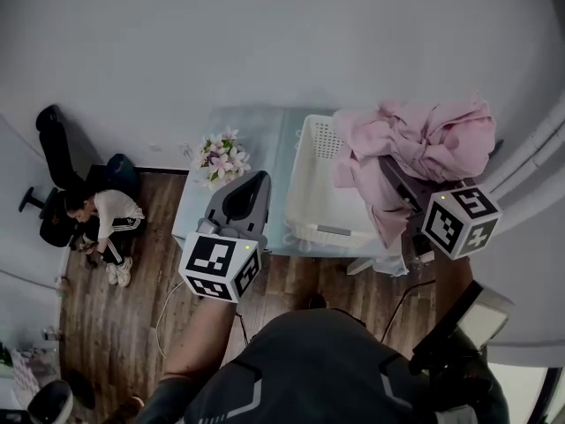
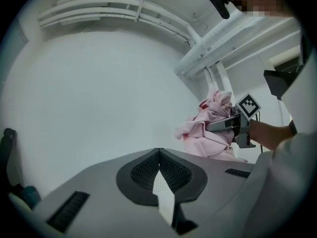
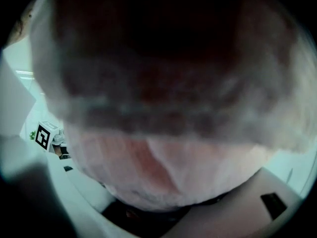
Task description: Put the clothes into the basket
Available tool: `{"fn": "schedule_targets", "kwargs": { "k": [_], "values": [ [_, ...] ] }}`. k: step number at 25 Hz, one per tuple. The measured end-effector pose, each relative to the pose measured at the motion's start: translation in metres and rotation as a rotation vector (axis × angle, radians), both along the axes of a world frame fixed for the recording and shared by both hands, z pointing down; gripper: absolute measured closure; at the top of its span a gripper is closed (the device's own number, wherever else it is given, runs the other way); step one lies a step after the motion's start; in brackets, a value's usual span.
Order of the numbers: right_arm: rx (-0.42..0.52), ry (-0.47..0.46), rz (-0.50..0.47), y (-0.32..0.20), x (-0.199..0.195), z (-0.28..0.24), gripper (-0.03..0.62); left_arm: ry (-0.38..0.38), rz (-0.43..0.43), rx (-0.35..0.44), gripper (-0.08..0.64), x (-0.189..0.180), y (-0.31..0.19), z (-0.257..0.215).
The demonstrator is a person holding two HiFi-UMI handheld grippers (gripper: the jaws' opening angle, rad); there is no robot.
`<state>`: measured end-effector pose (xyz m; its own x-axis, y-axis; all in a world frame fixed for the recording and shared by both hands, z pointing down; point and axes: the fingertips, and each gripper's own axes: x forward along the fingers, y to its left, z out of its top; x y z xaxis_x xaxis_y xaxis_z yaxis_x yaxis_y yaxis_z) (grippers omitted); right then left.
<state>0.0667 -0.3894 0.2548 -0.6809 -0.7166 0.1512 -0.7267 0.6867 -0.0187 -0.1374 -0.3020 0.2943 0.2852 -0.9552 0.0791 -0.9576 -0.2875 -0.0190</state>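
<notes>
Basket sits on the glass table, its left half open and flowers well left of its rim. The right gripper clamps the pink garment, bunched over the basket's right rim. The left gripper is closed, empty, above the table's near edge. Fabric smothers the right gripper view, hiding its jaws.

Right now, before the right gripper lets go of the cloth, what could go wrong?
1. Much of the cloth bunches past the basket rim on the right gripper's side, so if released here it may fall partly outside.
2. Cloth fills that gripper's own view, so aiming from it is likely blind.
3. The flowers stand close beside the left gripper; a sideways swing might knock them.
</notes>
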Motion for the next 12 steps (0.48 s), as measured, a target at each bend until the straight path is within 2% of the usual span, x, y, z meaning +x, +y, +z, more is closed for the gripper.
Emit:
{"fn": "schedule_targets", "kwargs": {
  "k": [4,12],
  "values": [
    [0.009,0.034,-0.048,-0.027,-0.002,0.007,0.232,-0.022,-0.090,0.015,0.551,-0.006,-0.018,0.002],
    [-0.012,0.088,-0.120,-0.055,-0.007,0.026,0.232,-0.041,-0.088,-0.024,0.551,-0.002,-0.036,0.010]
  ]
}}
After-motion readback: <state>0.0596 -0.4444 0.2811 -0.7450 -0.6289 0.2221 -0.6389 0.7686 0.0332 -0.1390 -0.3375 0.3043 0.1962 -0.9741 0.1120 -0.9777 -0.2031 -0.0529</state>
